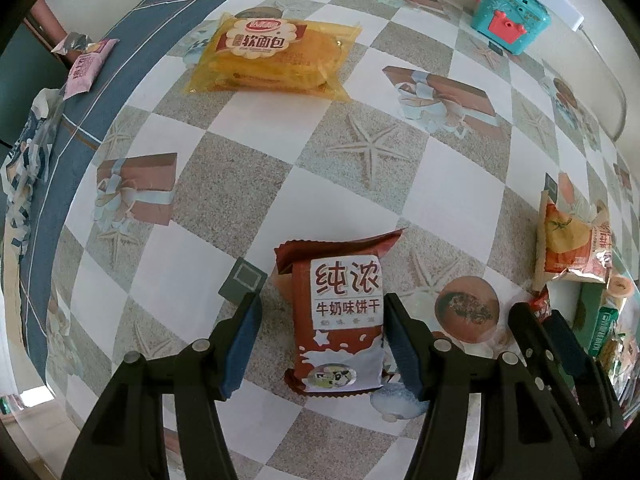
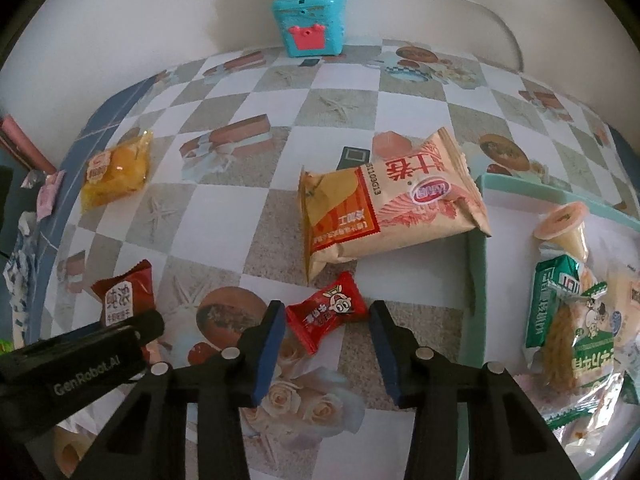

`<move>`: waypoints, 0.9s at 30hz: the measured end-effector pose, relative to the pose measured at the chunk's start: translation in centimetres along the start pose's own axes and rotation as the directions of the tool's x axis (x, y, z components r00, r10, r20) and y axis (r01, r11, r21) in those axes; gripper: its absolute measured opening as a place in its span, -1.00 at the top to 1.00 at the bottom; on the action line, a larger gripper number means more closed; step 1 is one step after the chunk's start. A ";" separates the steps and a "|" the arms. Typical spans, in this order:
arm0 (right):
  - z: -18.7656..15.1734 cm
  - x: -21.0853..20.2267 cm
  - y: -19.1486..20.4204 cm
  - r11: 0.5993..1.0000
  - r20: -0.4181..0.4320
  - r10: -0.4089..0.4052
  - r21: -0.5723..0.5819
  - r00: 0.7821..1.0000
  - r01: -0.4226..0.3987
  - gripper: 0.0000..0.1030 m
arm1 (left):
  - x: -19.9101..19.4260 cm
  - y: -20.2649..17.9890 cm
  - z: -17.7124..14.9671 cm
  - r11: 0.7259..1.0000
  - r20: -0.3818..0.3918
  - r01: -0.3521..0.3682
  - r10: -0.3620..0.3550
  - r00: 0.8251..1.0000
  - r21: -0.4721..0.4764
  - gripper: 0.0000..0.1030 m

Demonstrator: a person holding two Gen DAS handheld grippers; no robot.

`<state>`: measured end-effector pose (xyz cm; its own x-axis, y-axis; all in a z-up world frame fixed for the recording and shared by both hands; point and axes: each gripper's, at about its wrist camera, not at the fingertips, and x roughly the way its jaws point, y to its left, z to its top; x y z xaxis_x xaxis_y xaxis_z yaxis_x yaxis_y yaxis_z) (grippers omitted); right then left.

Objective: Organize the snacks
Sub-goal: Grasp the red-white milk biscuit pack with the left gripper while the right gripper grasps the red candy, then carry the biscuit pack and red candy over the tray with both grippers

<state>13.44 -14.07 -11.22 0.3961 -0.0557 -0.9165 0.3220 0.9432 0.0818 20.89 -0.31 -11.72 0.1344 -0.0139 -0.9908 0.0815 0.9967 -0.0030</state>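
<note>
So the left gripper (image 1: 320, 340) sits about half open, straddling the brown milk biscuit packet (image 1: 340, 320); the right finger looks to be touching the packet's edge, the left finger is clear of it. The right gripper (image 2: 326, 344) stands narrower, its fingers flanking the small red candy (image 2: 326, 314) near the tips without squeezing it. Beyond them lies an orange chip bag (image 2: 388, 204), and right of the fingers the teal tray (image 2: 478, 280) holds snacks. It's all on a checkered tablecloth (image 1: 240, 208).

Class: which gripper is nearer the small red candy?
Right. The right gripper brackets the red candy; the left gripper straddles the brown biscuit pack, off to the side.
</note>
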 end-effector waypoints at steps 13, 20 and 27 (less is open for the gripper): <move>0.0 -0.4 -0.7 0.999 0.009 0.031 0.017 0.999 -0.031 0.54 | -1.0 0.1 -0.1 1.000 0.031 0.028 -0.027 0.999 -0.005 0.20; 0.2 -1.3 -1.2 0.998 0.021 0.057 0.029 0.998 -0.058 0.58 | -1.9 0.4 -0.9 0.999 0.051 0.037 -0.036 0.998 -0.012 0.20; 0.0 -4.3 -1.8 0.996 0.047 0.074 0.037 0.996 -0.075 0.58 | -5.8 0.0 -2.0 0.998 0.105 0.062 -0.061 0.993 -0.007 0.20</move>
<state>11.17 -15.56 -7.44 0.4585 -0.0014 -0.8887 0.3230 0.9319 0.1651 18.11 -0.10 -6.24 0.2319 -0.0827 -0.9692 0.0831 0.9944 -0.0650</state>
